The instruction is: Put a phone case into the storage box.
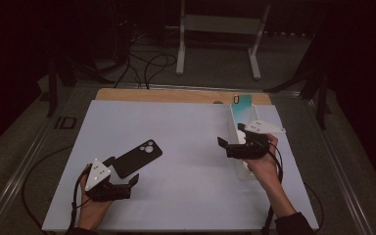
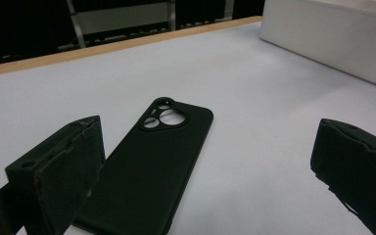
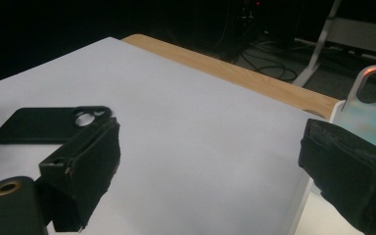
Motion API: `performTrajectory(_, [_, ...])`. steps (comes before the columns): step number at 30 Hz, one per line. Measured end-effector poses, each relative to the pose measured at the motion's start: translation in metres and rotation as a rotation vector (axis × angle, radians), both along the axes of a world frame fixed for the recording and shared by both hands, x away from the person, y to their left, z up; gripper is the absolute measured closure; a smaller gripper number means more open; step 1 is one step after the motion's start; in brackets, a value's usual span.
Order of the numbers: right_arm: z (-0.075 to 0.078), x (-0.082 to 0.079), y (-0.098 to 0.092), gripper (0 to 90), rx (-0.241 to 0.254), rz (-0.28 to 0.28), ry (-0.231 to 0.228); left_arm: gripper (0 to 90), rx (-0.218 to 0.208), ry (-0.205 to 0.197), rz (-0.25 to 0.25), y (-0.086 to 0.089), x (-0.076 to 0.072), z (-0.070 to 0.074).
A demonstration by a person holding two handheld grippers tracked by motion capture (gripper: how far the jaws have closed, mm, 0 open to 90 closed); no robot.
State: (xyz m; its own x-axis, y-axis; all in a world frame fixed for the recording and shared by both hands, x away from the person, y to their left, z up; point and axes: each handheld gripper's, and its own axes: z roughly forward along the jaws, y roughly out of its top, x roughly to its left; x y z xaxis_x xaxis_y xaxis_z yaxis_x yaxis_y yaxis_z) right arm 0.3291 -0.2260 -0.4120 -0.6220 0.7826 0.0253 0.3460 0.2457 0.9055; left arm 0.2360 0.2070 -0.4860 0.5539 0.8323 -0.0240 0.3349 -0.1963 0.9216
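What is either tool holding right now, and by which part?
Nothing. The left tool is open, its jaws either side of the black phone case without closing on it. The right tool is open beside the white box.

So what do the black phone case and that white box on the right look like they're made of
The black phone case looks like soft matte silicone or rubbery plastic: it has an even dull surface, rounded edges and no sharp glare. The white box looks like smooth, slightly translucent hard plastic with thin straight walls, though the dim light leaves that open.
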Motion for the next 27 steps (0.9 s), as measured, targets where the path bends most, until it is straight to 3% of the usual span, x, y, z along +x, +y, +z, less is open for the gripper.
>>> performTrajectory(3, [-0.003,-0.011,-0.002,8.4,-0.005,0.005,-0.012,0.4,-0.001,-0.001,0.001,0.000,0.000,0.000])
performTrajectory(6, [-0.009,-0.025,-0.007,8.4,0.028,0.008,-0.032,0.4,-0.010,-0.002,0.000,0.001,0.000,0.001])
performTrajectory(14, [-0.026,-0.048,-0.022,8.6,0.059,-0.015,-0.064,0.4,-0.019,-0.011,0.008,0.004,-0.001,0.004])
performTrajectory(27, [-0.053,-0.076,-0.040,8.5,0.079,-0.041,-0.096,0.4,-0.015,-0.015,0.006,0.004,0.001,0.008])
